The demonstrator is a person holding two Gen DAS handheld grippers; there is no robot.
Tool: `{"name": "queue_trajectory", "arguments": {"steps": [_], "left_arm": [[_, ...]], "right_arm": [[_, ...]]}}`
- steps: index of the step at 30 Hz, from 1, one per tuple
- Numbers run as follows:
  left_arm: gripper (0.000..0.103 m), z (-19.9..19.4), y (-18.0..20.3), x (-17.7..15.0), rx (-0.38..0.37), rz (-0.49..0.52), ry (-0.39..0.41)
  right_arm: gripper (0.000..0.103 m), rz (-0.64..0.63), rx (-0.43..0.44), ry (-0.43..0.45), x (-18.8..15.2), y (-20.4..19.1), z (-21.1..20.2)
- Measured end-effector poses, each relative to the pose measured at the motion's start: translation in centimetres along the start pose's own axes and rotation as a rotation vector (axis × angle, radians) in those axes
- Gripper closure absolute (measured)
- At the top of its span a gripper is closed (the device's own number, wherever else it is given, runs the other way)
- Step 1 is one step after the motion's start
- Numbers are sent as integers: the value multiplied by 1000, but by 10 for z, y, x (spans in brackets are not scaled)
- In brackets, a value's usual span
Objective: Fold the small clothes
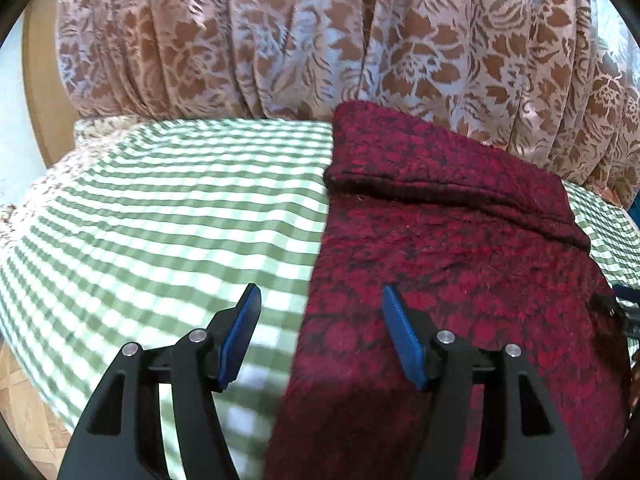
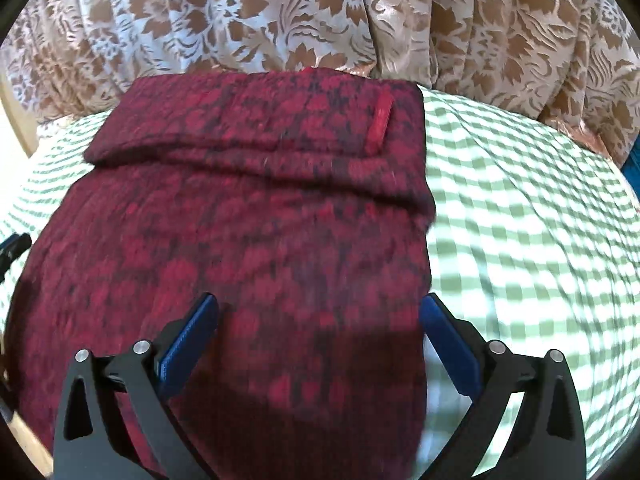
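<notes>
A dark red garment [image 1: 460, 280] with a black floral pattern lies flat on the green-checked cloth [image 1: 180, 216]. Its far end is folded back over itself, a red strip [image 2: 378, 128] showing on the fold.

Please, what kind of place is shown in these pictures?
Probably a room in a home, not a workshop. A dark red garment lies on a green checked cloth covering a table or bed; I cannot tell which. Behind hangs a brown floral curtain. Both grippers, left and right, are open.
</notes>
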State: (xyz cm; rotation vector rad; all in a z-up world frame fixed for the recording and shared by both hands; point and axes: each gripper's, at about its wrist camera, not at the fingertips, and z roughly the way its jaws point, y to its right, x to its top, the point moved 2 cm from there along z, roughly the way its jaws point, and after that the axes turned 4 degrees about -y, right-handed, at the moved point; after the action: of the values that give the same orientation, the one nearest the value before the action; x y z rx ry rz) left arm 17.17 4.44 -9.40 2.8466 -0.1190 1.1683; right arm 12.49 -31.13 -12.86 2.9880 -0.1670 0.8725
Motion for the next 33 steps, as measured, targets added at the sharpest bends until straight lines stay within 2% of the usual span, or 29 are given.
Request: {"name": "queue_trajectory", "arguments": {"steps": [5, 8, 11, 15, 18, 21, 23, 24, 25, 26, 29, 31, 33], "left_arm": [[37, -29, -12, -9, 18, -4, 45], [35, -36, -15, -15, 17, 10, 39], [34, -38, -22, -26, 14, 22, 10], [34, -38, -35, -51, 4, 32, -69], [34, -42, -47, -73, -50, 14, -127], [38, -48, -50, -91, -123, -2, -172], [50, -48, -48, -102, -162, 4, -207], [54, -47, -45, -108, -182, 13, -224], [66, -46, -41, -111, -197, 23, -232], [80, -45, -38, -111, -216, 35, -238], [89, -55, -30, -103, -275, 65, -216], [91, -63, -34, -94, -334, 42, -201], [92, -72, -42, -78, -431, -20, -184]], "right_arm": [[3, 38, 39, 1, -38, 7, -21], [3, 79, 64, -12, -58, 16, -30], [3, 111, 108, -31, -77, 20, -37], [3, 125, 193, -68, -107, 19, -49], [6, 124, 262, -94, -126, 13, -58], [18, 123, 321, -120, -142, 7, -66], [35, 118, 331, -133, -148, 3, -68], [39, 112, 336, -141, -150, 2, -69], [50, 112, 340, -145, -152, 2, -69], [66, 115, 354, -153, -153, 2, -68], [77, 109, 378, -167, -151, -2, -67], [79, 137, 436, -149, -144, 1, -75], [79, 161, 503, -101, -131, 3, -88]]}}
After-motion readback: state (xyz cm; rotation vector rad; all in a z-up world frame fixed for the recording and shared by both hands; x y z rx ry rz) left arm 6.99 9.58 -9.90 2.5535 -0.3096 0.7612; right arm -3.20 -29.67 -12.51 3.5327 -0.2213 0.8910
